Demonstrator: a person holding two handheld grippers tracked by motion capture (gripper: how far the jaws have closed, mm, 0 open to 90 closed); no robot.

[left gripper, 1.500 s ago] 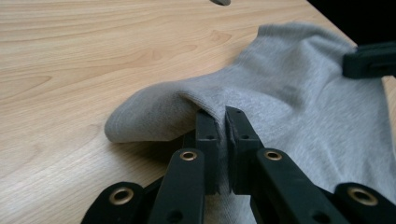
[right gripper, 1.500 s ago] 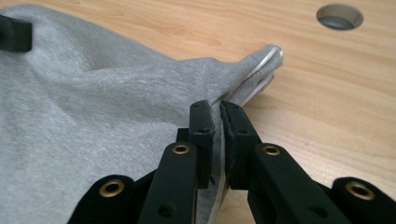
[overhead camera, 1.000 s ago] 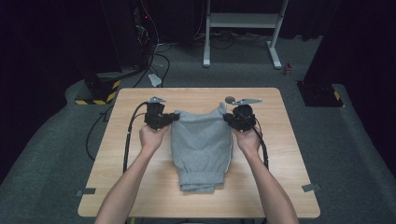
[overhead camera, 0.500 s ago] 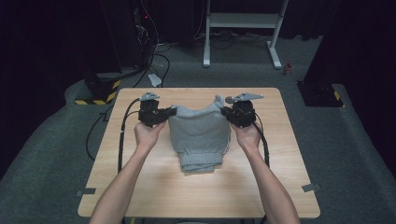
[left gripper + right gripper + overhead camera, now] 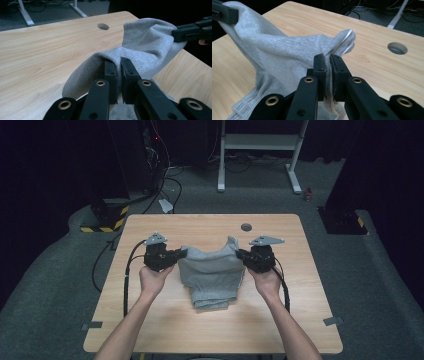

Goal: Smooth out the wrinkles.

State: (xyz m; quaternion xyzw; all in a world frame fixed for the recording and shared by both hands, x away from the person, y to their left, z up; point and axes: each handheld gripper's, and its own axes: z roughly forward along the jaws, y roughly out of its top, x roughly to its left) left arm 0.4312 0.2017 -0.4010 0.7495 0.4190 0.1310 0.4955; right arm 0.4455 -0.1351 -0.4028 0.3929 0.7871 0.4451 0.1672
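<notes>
A grey sweat garment (image 5: pixel 212 275) lies partly on the wooden table (image 5: pixel 200 225), its top edge lifted and stretched between both grippers. My left gripper (image 5: pixel 182 254) is shut on the garment's left top corner; in the left gripper view its jaws (image 5: pixel 119 61) pinch a fold of the grey cloth (image 5: pixel 150 45). My right gripper (image 5: pixel 240 254) is shut on the right top corner, where a white drawstring shows. In the right gripper view its jaws (image 5: pixel 327 58) clamp the cloth (image 5: pixel 274 50). The ribbed lower hem rests on the table.
A round cable hole (image 5: pixel 246 227) sits in the table behind the garment. Black cables trail from both grippers off the table's left and right sides. Beyond the table stand a white desk frame (image 5: pixel 260 142) and a yellow-black striped base (image 5: pixel 102 222) on grey carpet.
Both grippers have come back toward the person with the garment's top corners. The left one has also shifted outward. The cloth now spans wider, and its top edge sags between them.
</notes>
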